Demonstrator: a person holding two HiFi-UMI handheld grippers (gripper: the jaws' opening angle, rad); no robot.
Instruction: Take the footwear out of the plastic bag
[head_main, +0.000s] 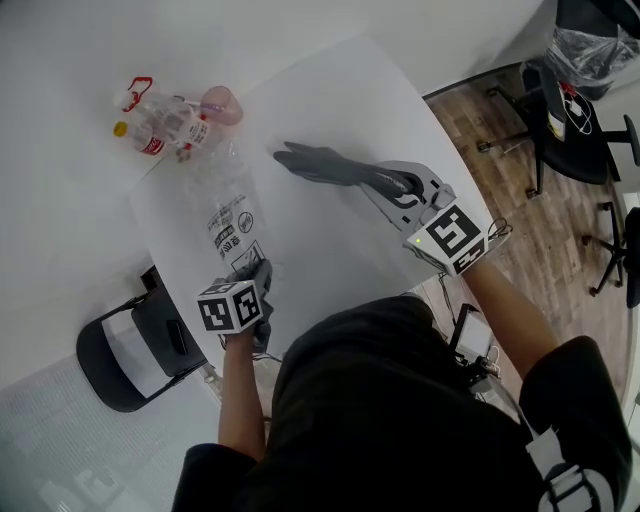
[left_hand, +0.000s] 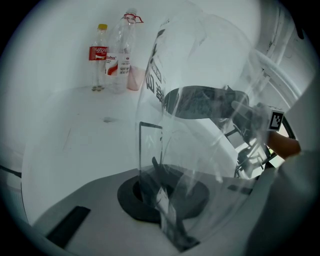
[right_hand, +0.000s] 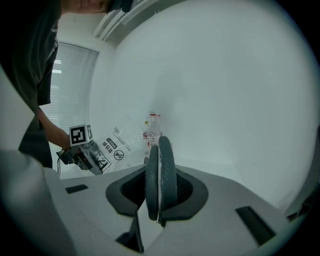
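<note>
The right gripper (head_main: 398, 186) pinches one end of a pair of thin grey slippers (head_main: 318, 162), which jut out ahead of its jaws. They appear free of the clear plastic bag (head_main: 226, 205), whose edge the left gripper (head_main: 252, 278) clamps. The slippers look light, flat and floppy, so a grip across both soles should serve.

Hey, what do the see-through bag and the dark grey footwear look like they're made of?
The clear printed plastic bag looks like thin glossy film: it wrinkles, glints, and the white table shows through it. The dark grey flat footwear is probably soft foam or rubber with a matte finish, judging by its fine dimpled surface, though the exact material is unclear.
</note>
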